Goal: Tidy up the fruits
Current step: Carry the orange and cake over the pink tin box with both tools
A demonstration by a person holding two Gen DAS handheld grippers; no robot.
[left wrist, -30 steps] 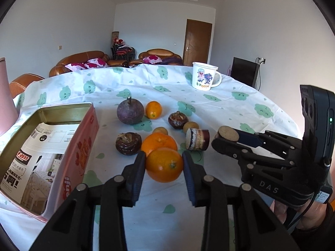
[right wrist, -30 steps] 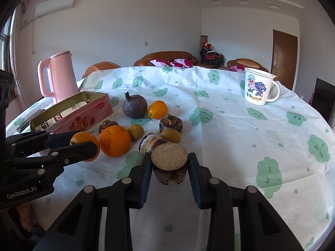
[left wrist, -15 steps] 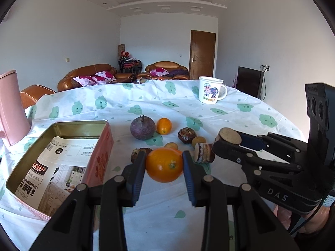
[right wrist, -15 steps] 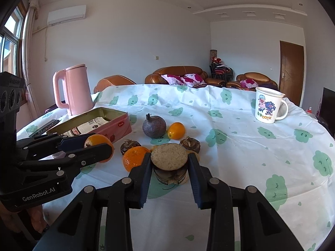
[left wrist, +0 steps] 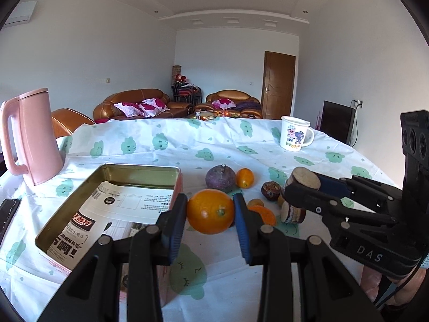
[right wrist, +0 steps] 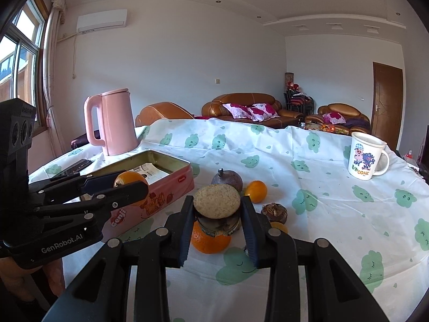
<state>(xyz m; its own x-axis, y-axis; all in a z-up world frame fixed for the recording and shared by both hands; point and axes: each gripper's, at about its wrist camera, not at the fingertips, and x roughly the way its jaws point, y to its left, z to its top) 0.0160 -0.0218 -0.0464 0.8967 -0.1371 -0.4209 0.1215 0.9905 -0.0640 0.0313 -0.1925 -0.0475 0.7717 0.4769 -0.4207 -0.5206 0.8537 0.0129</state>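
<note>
Orange (left wrist: 210,211) was clamped in L hand-held gripper (left wrist: 210,216), raised beside open tin (left wrist: 150,170) for loading; R hand-held gripper (right wrist: 217,214) pinched a cut-topped dark fruit (right wrist: 217,209) above table (right wrist: 335,214).

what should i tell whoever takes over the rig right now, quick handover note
Left gripper: fingers shut on an orange, held above the table beside the open pink tin.
Right gripper: fingers shut on a cut brown piece with a pale flat top, also held above the table.
Tin: lined with printed paper, no fruit visible inside.
On the cloth: a second orange, a purple round fruit, a small orange fruit, a dark brown fruit, and a few small pieces.
Done: two items picked up.
Left: probably place both in the tin, then gather the rest.
</note>
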